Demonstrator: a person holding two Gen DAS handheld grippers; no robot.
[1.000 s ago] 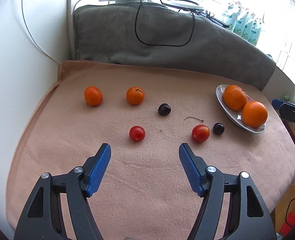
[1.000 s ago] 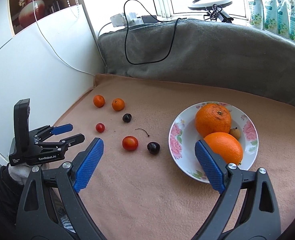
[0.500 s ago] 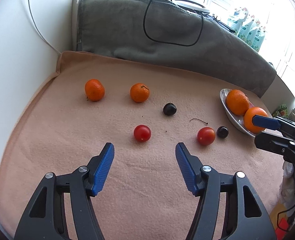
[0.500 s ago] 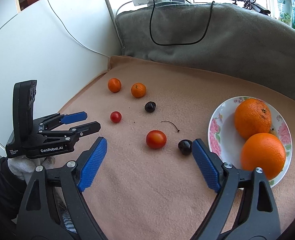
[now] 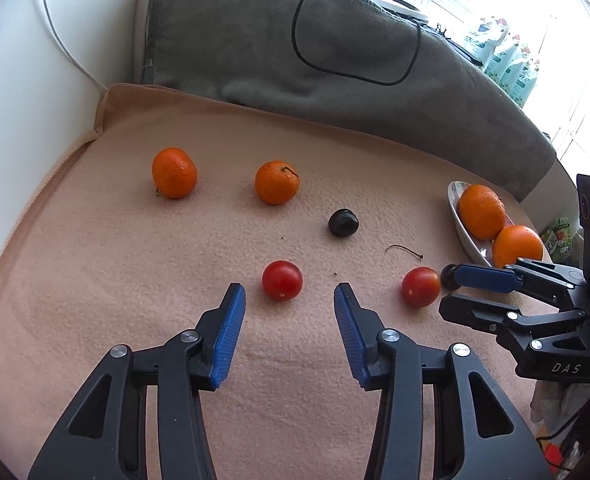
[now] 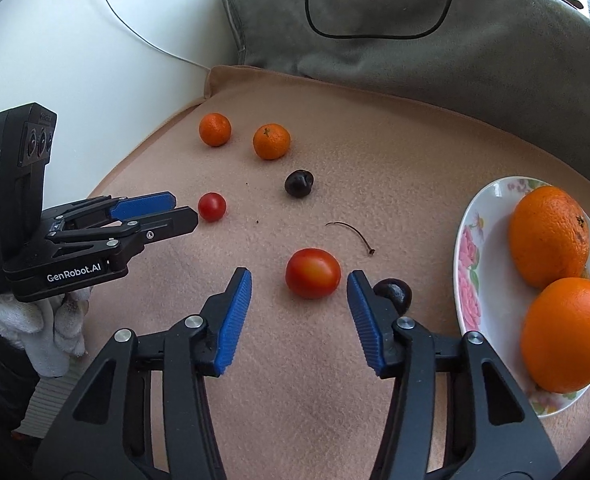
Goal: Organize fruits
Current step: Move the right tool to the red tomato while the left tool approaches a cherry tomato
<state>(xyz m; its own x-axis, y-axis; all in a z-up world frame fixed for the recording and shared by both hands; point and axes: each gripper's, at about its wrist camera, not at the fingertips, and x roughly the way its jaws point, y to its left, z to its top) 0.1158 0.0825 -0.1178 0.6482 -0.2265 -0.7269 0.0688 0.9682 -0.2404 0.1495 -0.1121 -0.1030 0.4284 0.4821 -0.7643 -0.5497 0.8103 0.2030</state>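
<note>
1. two mandarins (image 5: 174,173) (image 5: 276,182), far left on peach blanket (image 5: 95,264).
2. left gripper (image 5: 289,295), jaws wide, empty, just short of small cherry tomato (image 5: 282,280).
3. dark cherry (image 5: 343,222), mid-blanket.
4. right gripper (image 6: 299,279), jaws wide, flanking larger tomato (image 6: 313,273); second cherry (image 6: 395,292) beside right finger.
5. floral plate (image 6: 479,240), two oranges (image 6: 549,236) (image 6: 568,333) inside.

The left tool (image 5: 289,294), spread wide, hovers just short of a red tomato (image 5: 282,280).

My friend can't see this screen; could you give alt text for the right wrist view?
The right gripper, open, frames a red tomato on a peach blanket. Right: two oranges on a floral plate; left: the other gripper near a smaller tomato.
</note>
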